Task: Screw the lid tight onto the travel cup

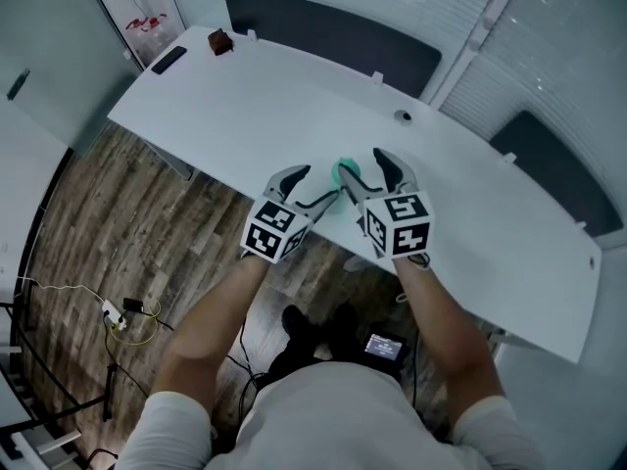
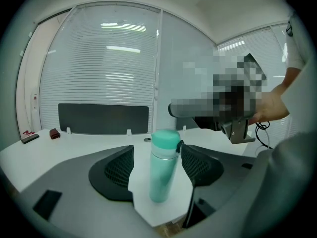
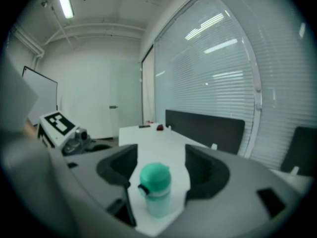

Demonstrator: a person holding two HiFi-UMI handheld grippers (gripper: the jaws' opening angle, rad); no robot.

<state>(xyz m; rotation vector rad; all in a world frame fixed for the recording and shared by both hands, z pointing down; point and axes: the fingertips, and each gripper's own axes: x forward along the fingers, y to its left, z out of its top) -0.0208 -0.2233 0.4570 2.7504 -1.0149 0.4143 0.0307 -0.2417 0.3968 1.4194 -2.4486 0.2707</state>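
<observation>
Left gripper [image 2: 157, 152]: jaws apart, nothing clamped. A teal travel cup [image 2: 161, 175] stands upright on the white table [image 1: 245, 106] in the gap between them. It is closer to the jaw on the side of the other tool, and I cannot tell whether it touches that jaw. The lid [image 2: 165, 139] sits on top of the cup, with a dark loop at its side.

Right gripper [image 3: 161, 155]: jaws also spread wide, holding nothing. The same cup is low between them, clear of both pads.

In the head view the two tools face each other across the cup at the table's near edge.

Beyond the jaws is bare tabletop, then a round hole [image 1: 404, 117] in it. At the far end lie a small red-brown object [image 1: 219, 40] and a flat black thing [image 1: 168, 60]. A dark panel [image 1: 333, 32] runs behind the table.
</observation>
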